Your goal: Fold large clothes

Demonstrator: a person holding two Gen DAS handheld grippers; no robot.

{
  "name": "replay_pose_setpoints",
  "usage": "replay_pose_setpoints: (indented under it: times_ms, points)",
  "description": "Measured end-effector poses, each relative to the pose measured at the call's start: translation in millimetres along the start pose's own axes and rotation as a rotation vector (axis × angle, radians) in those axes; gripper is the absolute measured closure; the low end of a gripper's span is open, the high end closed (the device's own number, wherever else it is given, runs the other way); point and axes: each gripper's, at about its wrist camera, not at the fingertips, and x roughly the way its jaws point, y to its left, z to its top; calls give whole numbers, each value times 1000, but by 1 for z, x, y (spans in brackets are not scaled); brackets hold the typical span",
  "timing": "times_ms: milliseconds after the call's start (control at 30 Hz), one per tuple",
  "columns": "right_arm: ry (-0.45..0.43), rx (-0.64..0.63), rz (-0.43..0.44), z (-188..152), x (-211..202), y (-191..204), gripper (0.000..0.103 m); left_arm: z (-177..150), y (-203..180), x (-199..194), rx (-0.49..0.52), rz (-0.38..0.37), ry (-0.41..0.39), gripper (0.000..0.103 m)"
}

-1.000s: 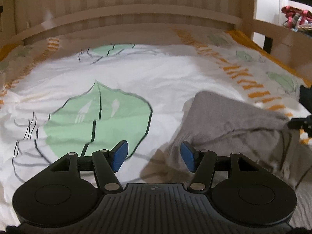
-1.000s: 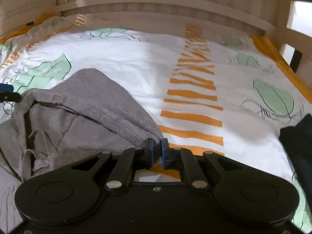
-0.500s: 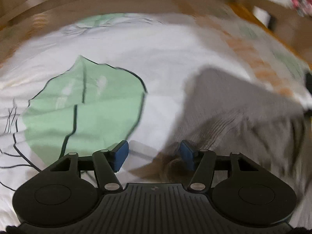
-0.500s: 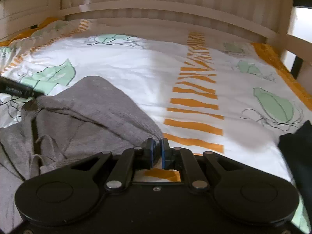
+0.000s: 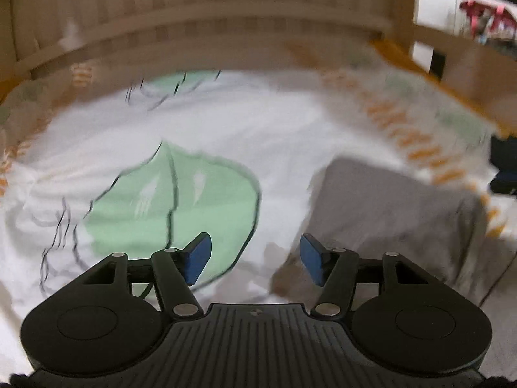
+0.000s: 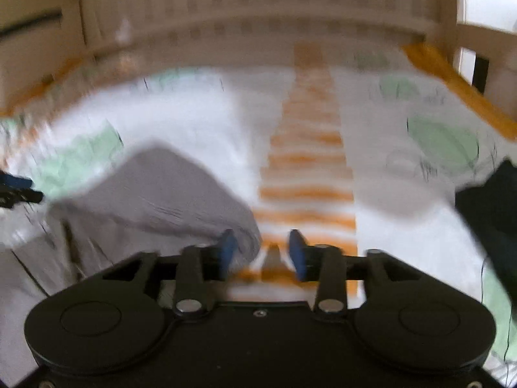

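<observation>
I have both tools over the bed, and the grey knit garment (image 6: 155,190) lies on the leaf-print bedsheet (image 5: 200,119), near me and toward the middle of the bed. My right gripper (image 6: 262,252) is opening its jaws at this moment; the garment's edge sits just beside the left pad and I see no cloth pressed between the pads, only the orange stripe of the sheet in the gap. My left gripper (image 5: 255,258) hangs released, jaws apart, with nothing between them but sheet; the garment starts just to the right of its right pad.

As for progress, I judge a fold has been laid: in the left view the far part of the garment shows a flat panel with a fairly straight far edge. The near part looks bunched and uneven in the right view, though blur hides the detail. So I reckon the job is partway through: at least another fold and some squaring-up remain. A dark garment (image 6: 491,213) lies apart on the right, seemingly untouched.
</observation>
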Motion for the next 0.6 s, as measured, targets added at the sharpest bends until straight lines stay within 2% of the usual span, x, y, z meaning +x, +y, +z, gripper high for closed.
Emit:
replay_pose_setpoints:
  times_ms: [167, 233, 333, 400, 500, 600]
  points:
    - [3, 25, 56, 24, 31, 22, 46, 15, -35, 28, 38, 2, -16, 44]
    - [52, 21, 62, 26, 53, 30, 48, 10, -37, 46, 29, 7, 36, 44]
    - [136, -18, 9, 13, 70, 31, 48, -14, -27, 62, 41, 24, 162, 42]
    - [211, -50, 7, -4, 70, 23, 51, -32, -14, 51, 25, -33, 163, 39]
    - [183, -129, 18, -21, 50, 20, 51, -48, 0, 37, -8, -61, 173, 31]
    - [183, -114, 35, -21, 47, 16, 50, -46, 1, 34, 1, -51, 187, 31]
